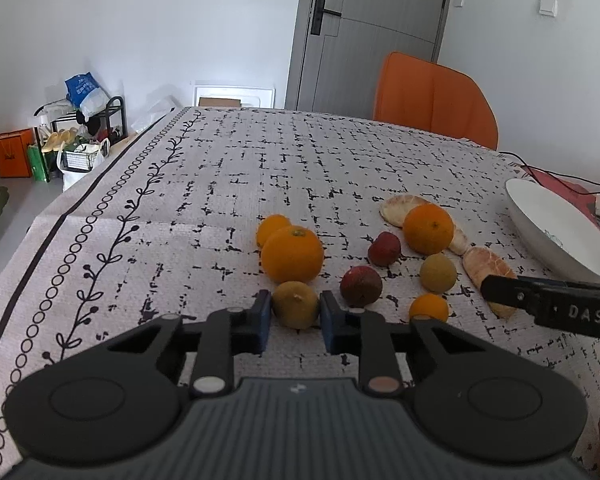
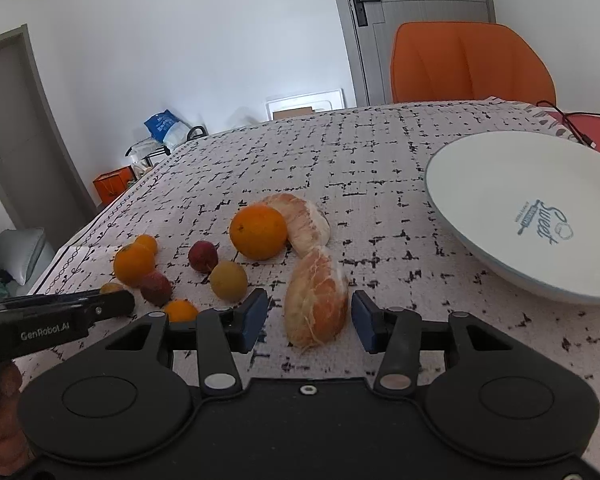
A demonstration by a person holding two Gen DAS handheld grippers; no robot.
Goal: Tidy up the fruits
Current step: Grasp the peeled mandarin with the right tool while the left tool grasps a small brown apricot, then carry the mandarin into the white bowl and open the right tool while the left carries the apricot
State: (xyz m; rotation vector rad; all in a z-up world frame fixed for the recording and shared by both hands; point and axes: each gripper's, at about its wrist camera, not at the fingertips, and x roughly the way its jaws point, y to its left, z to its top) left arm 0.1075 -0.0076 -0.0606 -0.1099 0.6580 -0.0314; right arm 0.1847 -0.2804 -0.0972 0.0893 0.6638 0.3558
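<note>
My left gripper (image 1: pixel 295 314) is clamped on a small, dull yellow-green fruit (image 1: pixel 296 304), its blue pads touching both sides of the round skin. Just ahead sits a glossy large orange (image 1: pixel 292 254); to its right, a dark red fruit (image 1: pixel 361 286). My right gripper (image 2: pixel 310 320) stands partly open around a peeled citrus piece (image 2: pixel 316 304), pithy and lumpy, with a gap at each pad. Ahead and to its right lies the smooth white plate (image 2: pixel 480 176) on the woven, black-flecked cloth of the worktop (image 2: pixel 360 160). Only the right view shows the plate's printed lettering; the left view catches just its rim.
</note>
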